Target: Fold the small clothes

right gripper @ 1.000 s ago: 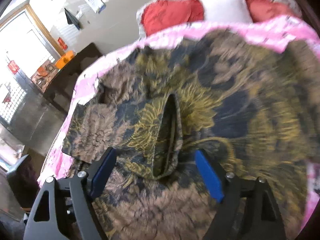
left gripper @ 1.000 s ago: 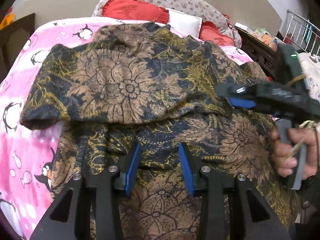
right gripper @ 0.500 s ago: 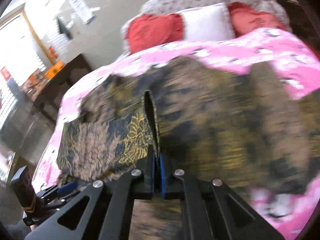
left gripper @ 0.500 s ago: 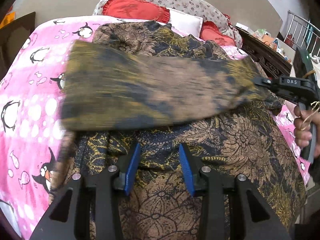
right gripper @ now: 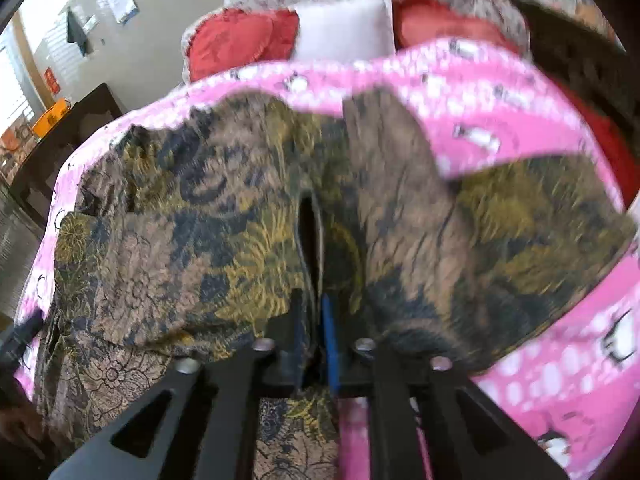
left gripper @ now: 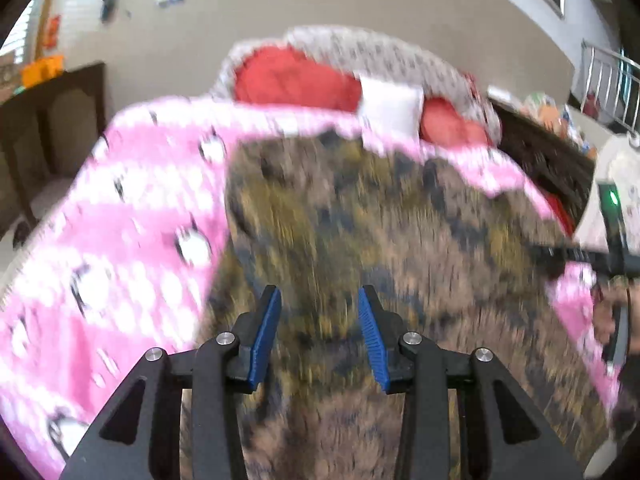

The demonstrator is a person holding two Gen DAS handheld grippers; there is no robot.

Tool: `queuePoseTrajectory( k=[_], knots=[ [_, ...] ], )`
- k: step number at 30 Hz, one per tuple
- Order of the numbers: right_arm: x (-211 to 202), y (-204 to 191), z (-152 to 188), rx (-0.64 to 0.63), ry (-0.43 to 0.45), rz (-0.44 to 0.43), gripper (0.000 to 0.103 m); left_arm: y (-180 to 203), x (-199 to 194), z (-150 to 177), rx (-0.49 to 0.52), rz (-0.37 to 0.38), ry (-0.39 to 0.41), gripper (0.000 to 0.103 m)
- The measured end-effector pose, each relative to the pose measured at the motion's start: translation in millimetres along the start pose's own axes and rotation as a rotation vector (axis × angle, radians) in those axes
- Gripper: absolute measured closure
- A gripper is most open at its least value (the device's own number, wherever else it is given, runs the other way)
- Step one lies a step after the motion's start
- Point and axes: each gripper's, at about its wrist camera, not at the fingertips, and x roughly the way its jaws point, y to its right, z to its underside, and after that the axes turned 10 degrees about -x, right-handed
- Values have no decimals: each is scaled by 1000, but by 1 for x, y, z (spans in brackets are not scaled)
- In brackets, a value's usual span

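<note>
A dark floral garment in navy, gold and brown (left gripper: 380,240) lies on the pink penguin bedspread (left gripper: 132,208). It also shows in the right wrist view (right gripper: 208,216). My left gripper (left gripper: 319,332) is open and empty, hovering over the garment's near part. My right gripper (right gripper: 316,320) is shut on a fold of the garment's edge and holds it lifted over the cloth. The right gripper also shows in the left wrist view (left gripper: 560,258) at the garment's right side. The left wrist view is motion-blurred.
Red pillows (left gripper: 292,80) and a white pillow (left gripper: 390,98) lie at the bed's head. Dark wooden furniture stands left (left gripper: 52,120) and right (left gripper: 548,160) of the bed. A metal railing (left gripper: 612,80) is at far right.
My right gripper closed on the garment's edge and pulled it across to the right. My left gripper lifted and tilted up, still open; the folded flap now lies over the garment's body.
</note>
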Motion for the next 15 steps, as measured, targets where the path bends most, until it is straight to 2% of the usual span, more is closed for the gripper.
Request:
queuePoseTrajectory(
  k=[1,2,4,6,8,10,11,13,14,15],
  knots=[
    [-10,-1,-2,-12,33,14,70,4,3,-10,8,1,15,83],
    [-21,-3,-5,-24,80,33,64,9,9,-20,21,-2,22,83],
    [-36,-8,-11,-41,165,46,64,17,32,-35,42,-6,3,83],
    [-38,-18,-18,-66,202,-21,64,17,68,-44,38,-29,-52,83],
    [-24,-34,-20,-115,179,-63,64,6,100,-46,9,-116,-92,83],
    [-4,-43,-23,-148,166,-46,64,-12,131,-42,-50,-186,-156,84],
    [12,-39,-26,-131,154,-46,64,-18,139,-40,-64,-184,-171,84],
    [40,-29,-25,-81,88,-32,64,-18,141,-38,-41,-169,-149,83],
    [57,-23,-22,-54,26,-26,69,-15,142,-38,-23,-178,-155,83],
    [64,-21,-18,-48,18,-35,69,-12,141,-39,-3,-185,-160,83]
  ],
)
